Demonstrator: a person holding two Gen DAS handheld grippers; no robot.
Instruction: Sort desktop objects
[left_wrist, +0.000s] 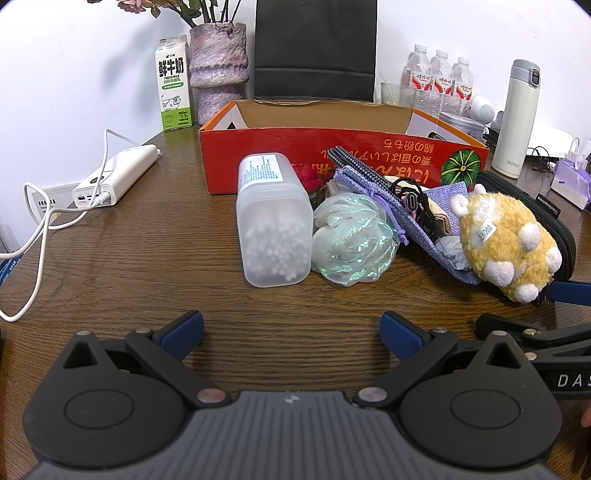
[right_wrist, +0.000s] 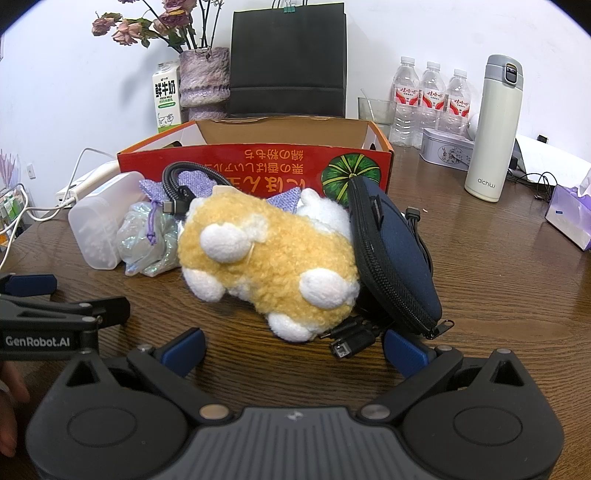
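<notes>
A pile of objects lies on the wooden table in front of an open red cardboard box (left_wrist: 280, 147) (right_wrist: 258, 162). It holds a clear cotton-swab container (left_wrist: 273, 221) (right_wrist: 94, 229), an iridescent bag (left_wrist: 351, 240) (right_wrist: 147, 240), a purple pouch (left_wrist: 373, 188), a braided black cable (right_wrist: 192, 177), a yellow-and-white plush toy (left_wrist: 506, 236) (right_wrist: 269, 258) and a dark zip case (right_wrist: 391, 251) (left_wrist: 546, 218). My left gripper (left_wrist: 291, 328) is open and empty, short of the swab container. My right gripper (right_wrist: 293, 343) is open and empty, just in front of the plush toy.
A milk carton (left_wrist: 173, 85), a purple vase (left_wrist: 218, 70), a black paper bag (left_wrist: 316, 48), water bottles (right_wrist: 428, 96), a white thermos (right_wrist: 495, 129), a tin (right_wrist: 447, 151) and a tissue pack (right_wrist: 569, 218) stand behind and right. A power bank (left_wrist: 114, 173) with white cables lies left.
</notes>
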